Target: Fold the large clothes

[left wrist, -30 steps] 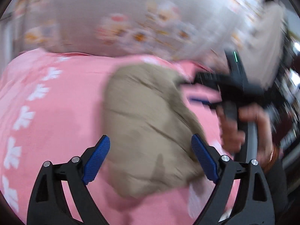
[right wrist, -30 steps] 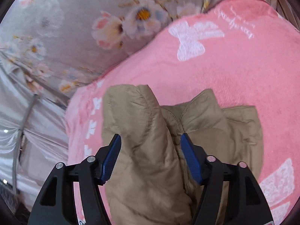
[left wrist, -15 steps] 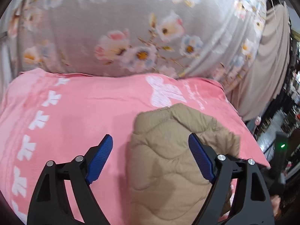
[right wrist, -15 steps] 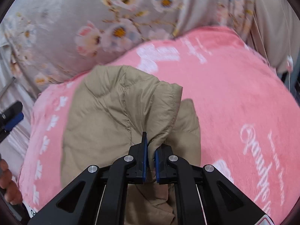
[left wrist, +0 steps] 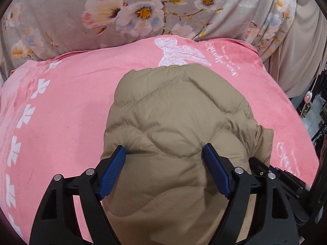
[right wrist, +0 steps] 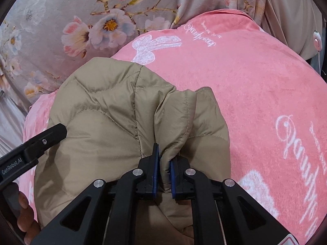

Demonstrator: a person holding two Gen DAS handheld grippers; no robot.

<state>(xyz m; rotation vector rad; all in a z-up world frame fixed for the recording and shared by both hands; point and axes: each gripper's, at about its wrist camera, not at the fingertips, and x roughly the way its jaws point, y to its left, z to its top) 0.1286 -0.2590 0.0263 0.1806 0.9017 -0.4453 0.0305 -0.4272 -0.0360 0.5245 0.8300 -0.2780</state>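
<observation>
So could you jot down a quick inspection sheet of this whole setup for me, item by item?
Surface: pink plush blanket with white butterfly and script prints, spread flat.
Job's things: tan quilted puffer jacket, bundled on the blanket.
Clutter: nothing seen.
Grippers: left gripper open, its blue pads on either side of the jacket's quilted top; right gripper shut on a fold of the jacket.
Cables: thin white cord with a pink round switch hanging at the right edge.
Surroundings: grey floral curtain behind the blanket; plain beige drape to the right.
</observation>
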